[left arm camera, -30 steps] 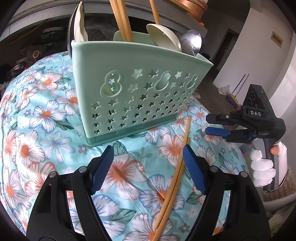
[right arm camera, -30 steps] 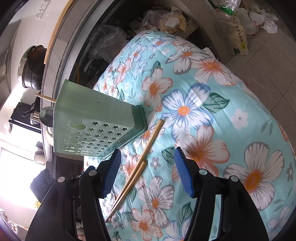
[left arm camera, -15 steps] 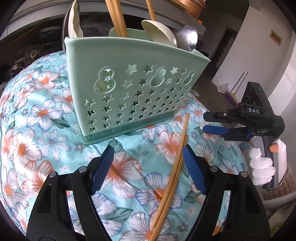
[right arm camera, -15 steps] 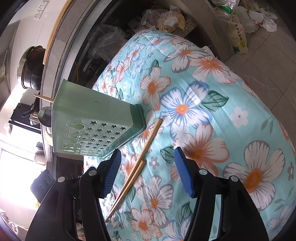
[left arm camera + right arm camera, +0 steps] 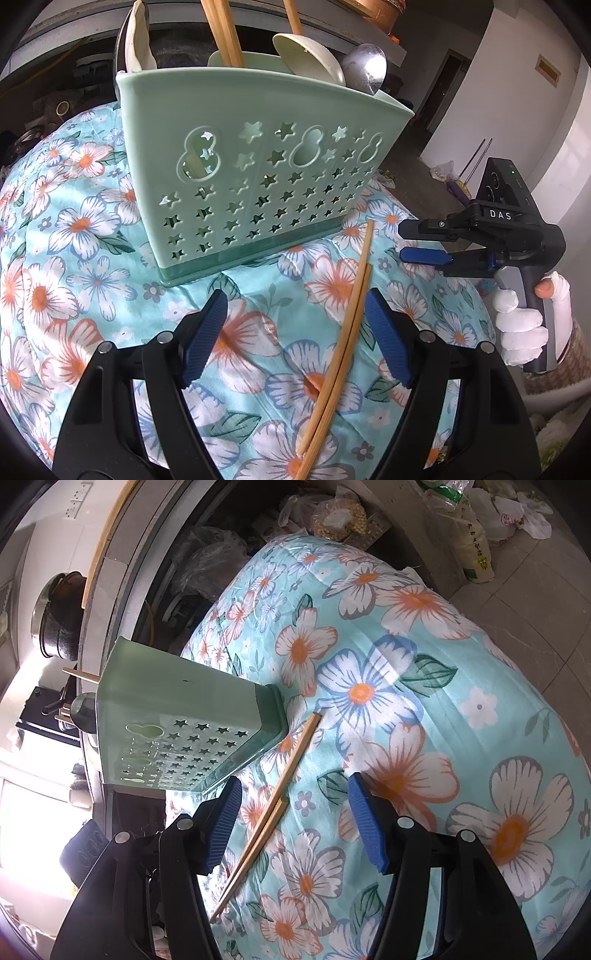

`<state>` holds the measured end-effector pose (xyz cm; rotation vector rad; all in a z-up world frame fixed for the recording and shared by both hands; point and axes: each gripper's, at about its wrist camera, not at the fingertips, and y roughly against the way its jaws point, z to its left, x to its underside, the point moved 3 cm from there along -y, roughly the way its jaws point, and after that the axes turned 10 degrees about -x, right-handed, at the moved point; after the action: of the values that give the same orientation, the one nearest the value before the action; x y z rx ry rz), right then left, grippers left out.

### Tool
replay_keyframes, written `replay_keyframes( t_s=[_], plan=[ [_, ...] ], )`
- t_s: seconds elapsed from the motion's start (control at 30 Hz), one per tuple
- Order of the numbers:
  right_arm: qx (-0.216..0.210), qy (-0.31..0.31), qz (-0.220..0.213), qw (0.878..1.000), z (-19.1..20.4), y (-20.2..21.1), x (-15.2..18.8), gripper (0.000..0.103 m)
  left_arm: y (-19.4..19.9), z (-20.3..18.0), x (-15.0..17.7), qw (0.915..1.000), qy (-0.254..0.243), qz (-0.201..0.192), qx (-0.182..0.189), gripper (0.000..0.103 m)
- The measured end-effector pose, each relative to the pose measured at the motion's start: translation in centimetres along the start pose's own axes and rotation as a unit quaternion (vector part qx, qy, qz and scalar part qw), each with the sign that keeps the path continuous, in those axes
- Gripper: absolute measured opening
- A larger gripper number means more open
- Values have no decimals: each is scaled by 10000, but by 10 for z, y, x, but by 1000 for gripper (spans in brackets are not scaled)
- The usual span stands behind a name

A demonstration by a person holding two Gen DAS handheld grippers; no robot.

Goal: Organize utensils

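A mint-green utensil caddy (image 5: 258, 177) with star cut-outs stands on the floral cloth (image 5: 85, 277); it also shows in the right wrist view (image 5: 177, 731). It holds chopsticks (image 5: 221, 33), a white ladle (image 5: 310, 55) and a metal spoon (image 5: 365, 72). A pair of wooden chopsticks (image 5: 343, 343) lies on the cloth in front of the caddy, also in the right wrist view (image 5: 273, 805). My left gripper (image 5: 295, 336) is open just above them. My right gripper (image 5: 295, 823) is open over the chopsticks' far end; it appears in the left wrist view (image 5: 424, 240).
A dark pot (image 5: 55, 620) sits on a counter behind the table. Plastic bags (image 5: 340, 517) and a sack (image 5: 469, 542) lie on the tiled floor past the table's edge. A doorway and white wall (image 5: 498, 110) are at the right.
The left gripper has drifted slightly, so the caddy sits a little further right and lower in its view. The chopsticks and the right gripper have barely moved.
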<state>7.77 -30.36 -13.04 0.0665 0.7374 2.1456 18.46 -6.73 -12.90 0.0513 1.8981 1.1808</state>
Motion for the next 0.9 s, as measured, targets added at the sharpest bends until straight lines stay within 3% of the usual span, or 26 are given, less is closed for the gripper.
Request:
replay_keyframes(
  t_s=[0.9],
  plan=[
    [2, -19, 14, 10000, -1, -3, 0, 59, 1, 1, 1, 10000, -22, 60, 32, 73]
  ],
)
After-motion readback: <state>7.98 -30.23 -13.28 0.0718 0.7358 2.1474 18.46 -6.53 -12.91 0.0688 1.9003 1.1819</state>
